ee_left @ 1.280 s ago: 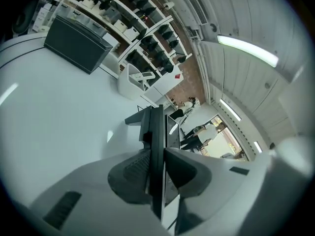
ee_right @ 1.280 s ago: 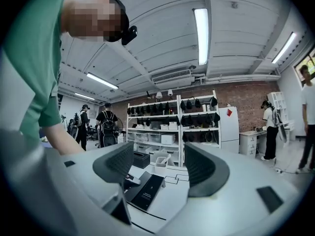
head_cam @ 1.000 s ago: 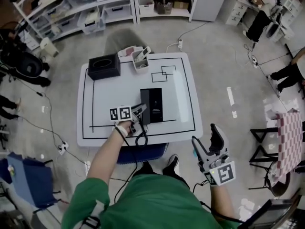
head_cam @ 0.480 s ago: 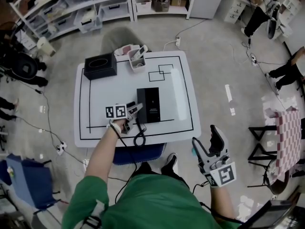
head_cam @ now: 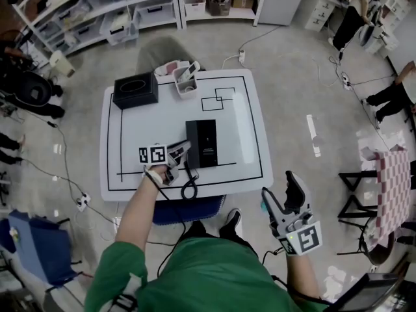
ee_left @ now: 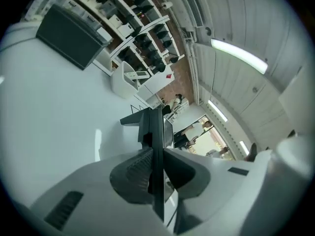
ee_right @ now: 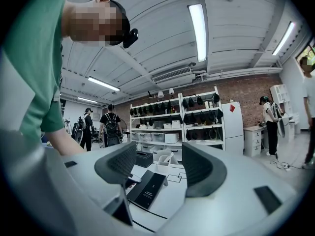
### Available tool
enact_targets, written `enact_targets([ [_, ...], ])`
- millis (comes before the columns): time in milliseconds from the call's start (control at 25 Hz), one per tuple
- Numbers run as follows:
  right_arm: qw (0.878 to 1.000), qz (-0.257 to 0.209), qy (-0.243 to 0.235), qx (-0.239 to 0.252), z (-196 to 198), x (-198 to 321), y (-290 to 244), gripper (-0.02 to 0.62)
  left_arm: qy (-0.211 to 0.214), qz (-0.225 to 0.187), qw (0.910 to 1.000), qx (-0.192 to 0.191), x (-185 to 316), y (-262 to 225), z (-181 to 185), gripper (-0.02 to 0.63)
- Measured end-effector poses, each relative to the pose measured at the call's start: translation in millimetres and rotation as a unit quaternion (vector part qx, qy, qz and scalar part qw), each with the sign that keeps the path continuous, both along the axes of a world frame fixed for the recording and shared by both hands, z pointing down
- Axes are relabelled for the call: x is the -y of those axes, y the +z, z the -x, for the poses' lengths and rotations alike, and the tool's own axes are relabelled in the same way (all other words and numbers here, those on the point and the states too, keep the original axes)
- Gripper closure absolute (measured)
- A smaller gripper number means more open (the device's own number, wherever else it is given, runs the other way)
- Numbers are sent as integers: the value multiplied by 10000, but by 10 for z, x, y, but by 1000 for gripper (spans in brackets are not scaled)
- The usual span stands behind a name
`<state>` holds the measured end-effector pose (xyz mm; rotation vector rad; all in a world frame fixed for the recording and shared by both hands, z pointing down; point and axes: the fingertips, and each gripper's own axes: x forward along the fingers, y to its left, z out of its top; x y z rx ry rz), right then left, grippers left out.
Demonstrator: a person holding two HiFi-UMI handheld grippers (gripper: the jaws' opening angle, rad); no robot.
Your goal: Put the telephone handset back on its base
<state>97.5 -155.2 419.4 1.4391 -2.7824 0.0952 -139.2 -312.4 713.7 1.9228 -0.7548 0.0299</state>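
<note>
The black telephone base (head_cam: pixel 207 143) lies in the middle of the white table (head_cam: pixel 149 119). The black handset (head_cam: pixel 192 149) runs along the base's left side. My left gripper (head_cam: pixel 186 149) reaches it from the left. In the left gripper view the handset (ee_left: pixel 153 127) stands edge-on between the closing jaws, with both pads against it. A coiled cord (head_cam: pixel 190 188) hangs over the table's front edge. My right gripper (head_cam: pixel 281 188) hovers off the table at the front right; its jaws are closing slowly but stand wide with nothing between them. The right gripper (ee_right: pixel 158 156) looks towards the base (ee_right: pixel 147 190).
A black box (head_cam: pixel 135 90) and a white holder (head_cam: pixel 186 78) sit at the table's back edge. A blue seat (head_cam: pixel 192 208) is tucked under the front. Shelves (head_cam: pixel 130 12) line the far wall. Cables cross the floor, and people stand at the room's edges.
The left gripper has shifted a little to the left beside the base. The right gripper has kept its place.
</note>
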Motion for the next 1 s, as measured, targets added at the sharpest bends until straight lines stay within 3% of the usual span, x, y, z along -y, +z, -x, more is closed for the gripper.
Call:
enact_targets([
  [160, 10000, 31, -3, -82, -14, -6, 20, 290, 204, -210, 9979, -582, 5, 4, 8, 525],
  [360, 9999, 111, -9, -93, -14, -12, 65, 293, 393, -204, 9969, -646, 68, 119, 37, 523],
  [440, 9999, 120, -5, -114, -6, -3, 79, 295, 393, -157, 9978, -516, 96, 144, 47, 512],
  [480, 9999, 115, -4, -118, -2, 6, 83, 295, 347, -112, 9986, -382, 109, 178, 67, 475],
  [560, 9999, 110, -30, -92, 13, 27, 88, 296, 223, -57, 9997, -14, 124, 243, 113, 397],
  [640, 9999, 93, -57, -77, 37, 54, 81, 298, 174, -152, 9990, 378, 124, 235, 130, 383],
  [840, 9999, -27, -110, -90, 69, 143, 17, 299, -122, -715, 9954, 621, 130, -194, 205, 377],
  [1000, 9998, -174, -68, -92, 4, 227, -73, 304, -636, -1590, 9797, 1046, 98, -843, 431, 377],
])
